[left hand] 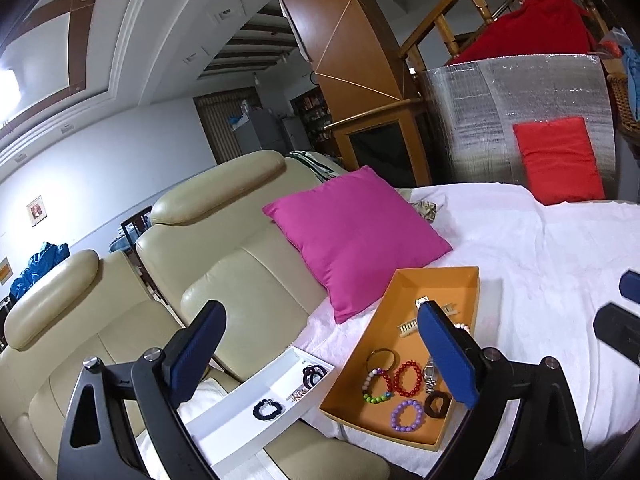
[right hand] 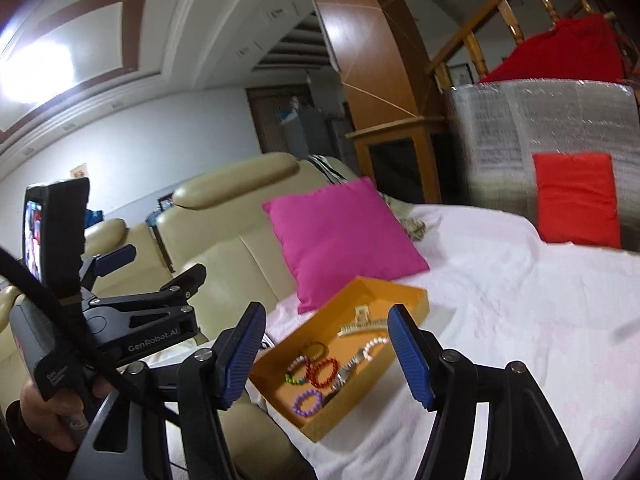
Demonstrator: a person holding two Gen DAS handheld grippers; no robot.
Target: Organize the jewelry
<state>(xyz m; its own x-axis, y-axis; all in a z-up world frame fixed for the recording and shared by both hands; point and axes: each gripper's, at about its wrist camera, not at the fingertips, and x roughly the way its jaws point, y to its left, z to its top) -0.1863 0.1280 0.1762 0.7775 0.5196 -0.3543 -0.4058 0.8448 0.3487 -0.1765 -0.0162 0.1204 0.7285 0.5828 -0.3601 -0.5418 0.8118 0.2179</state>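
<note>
An orange tray (left hand: 436, 280) on a white cloth holds a red bead bracelet (left hand: 408, 379), a purple bead bracelet (left hand: 407, 415), a multicoloured bracelet (left hand: 374, 388), a watch (left hand: 429, 374), a dark scrunchie (left hand: 437, 404) and hair clips (left hand: 407, 328). A white divided organizer (left hand: 240, 404) to its left holds a black bead bracelet (left hand: 267, 408) and dark hair ties (left hand: 314, 374). My left gripper (left hand: 324, 356) is open and empty above both. My right gripper (right hand: 326, 354) is open and empty, above the orange tray (right hand: 384, 292).
A magenta cushion (left hand: 352, 236) lies behind the tray against the beige leather sofa (left hand: 224, 216). A red cushion (left hand: 560, 158) leans on a silver-wrapped object at the back right. The white cloth (left hand: 540, 280) stretches to the right. The left gripper's body (right hand: 132, 320) shows in the right wrist view.
</note>
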